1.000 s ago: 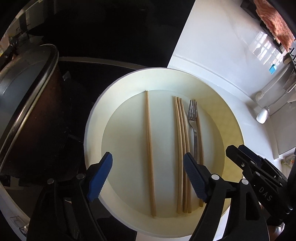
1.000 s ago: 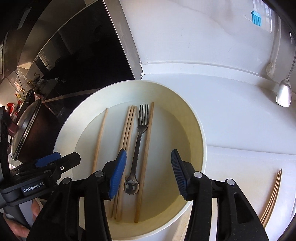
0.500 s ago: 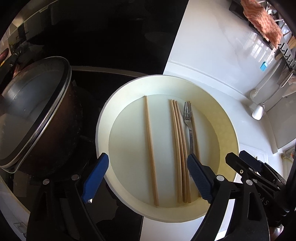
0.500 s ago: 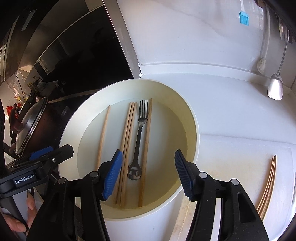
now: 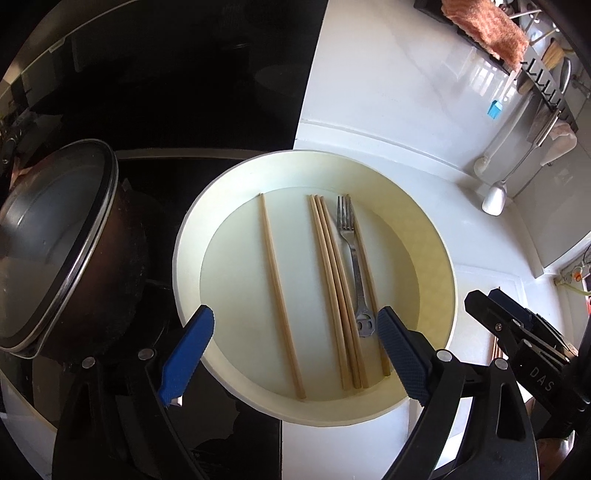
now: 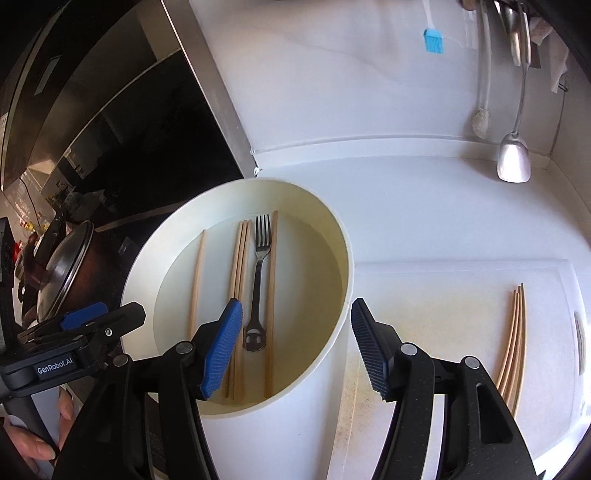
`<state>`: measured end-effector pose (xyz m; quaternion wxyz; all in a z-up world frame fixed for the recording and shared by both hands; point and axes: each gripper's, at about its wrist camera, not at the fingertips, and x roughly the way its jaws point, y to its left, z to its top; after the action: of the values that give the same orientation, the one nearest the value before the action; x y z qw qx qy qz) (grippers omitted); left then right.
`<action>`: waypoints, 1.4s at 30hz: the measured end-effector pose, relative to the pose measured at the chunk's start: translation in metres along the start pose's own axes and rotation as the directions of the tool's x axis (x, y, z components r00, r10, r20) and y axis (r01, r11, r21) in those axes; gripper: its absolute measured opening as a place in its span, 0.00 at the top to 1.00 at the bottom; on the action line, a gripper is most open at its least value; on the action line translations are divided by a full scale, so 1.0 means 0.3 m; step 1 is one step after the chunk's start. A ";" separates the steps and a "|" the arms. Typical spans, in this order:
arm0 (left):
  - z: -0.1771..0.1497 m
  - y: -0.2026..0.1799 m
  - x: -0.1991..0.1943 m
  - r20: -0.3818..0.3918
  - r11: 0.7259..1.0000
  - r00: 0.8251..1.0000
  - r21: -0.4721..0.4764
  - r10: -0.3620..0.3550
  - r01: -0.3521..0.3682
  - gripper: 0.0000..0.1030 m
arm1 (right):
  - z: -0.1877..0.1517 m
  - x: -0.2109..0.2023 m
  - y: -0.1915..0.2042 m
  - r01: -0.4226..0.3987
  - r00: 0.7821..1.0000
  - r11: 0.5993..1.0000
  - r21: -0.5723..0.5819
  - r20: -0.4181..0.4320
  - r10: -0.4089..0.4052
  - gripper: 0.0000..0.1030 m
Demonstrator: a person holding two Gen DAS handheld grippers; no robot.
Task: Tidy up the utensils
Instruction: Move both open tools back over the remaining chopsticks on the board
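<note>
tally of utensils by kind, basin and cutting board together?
Chopsticks in the basin: 5 (one alone, three bunched, one by the fork)
Chopsticks on the cutting board: 4
Fork: 1
Total: 10

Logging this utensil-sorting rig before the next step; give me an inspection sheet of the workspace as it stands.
Surface: white counter, black cooktop on the left.
Job's things: round basin holds fork and five loose chopsticks; chopstick bundle lies on cutting board.
Clutter: lidded pot beside the basin.
Grippers: left gripper and right gripper both open, empty, above the basin's near edge.
Cables: yellow cord at far right.
Surroundings: hanging spatula, blue brush, orange cloth.
</note>
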<state>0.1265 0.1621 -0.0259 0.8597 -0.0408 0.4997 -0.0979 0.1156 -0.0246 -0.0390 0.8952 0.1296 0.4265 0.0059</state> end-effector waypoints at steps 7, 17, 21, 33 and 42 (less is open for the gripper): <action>-0.024 -0.043 -0.013 0.001 0.999 1.000 0.047 -0.017 0.017 0.14 | -0.058 -0.094 -0.052 0.024 0.998 0.998 0.056 0.052 -0.027 0.41; -0.069 -0.237 -0.001 0.030 0.989 0.999 0.142 -0.038 0.034 0.13 | -0.174 -0.221 -0.312 0.126 0.987 0.973 0.195 0.076 -0.143 0.41; -0.108 -0.362 -0.012 0.061 0.983 0.996 0.176 -0.060 0.049 0.09 | -0.231 -0.282 -0.460 0.178 0.976 0.954 0.243 0.077 -0.202 0.41; -0.299 -0.713 0.043 0.076 0.998 0.997 0.068 -0.015 0.010 0.09 | -0.368 -0.377 -0.850 0.164 0.983 0.965 0.204 0.045 -0.177 0.41; -0.395 -0.803 0.083 0.084 0.997 0.996 0.067 0.035 -0.040 0.09 | -0.404 -0.340 -0.895 0.102 0.992 0.982 0.157 0.055 -0.112 0.41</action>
<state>0.0051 -0.0754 -0.0655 0.8822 -0.0058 0.4606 -0.0971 -0.0691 -0.2689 -0.0979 0.8947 0.1751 0.4032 -0.0792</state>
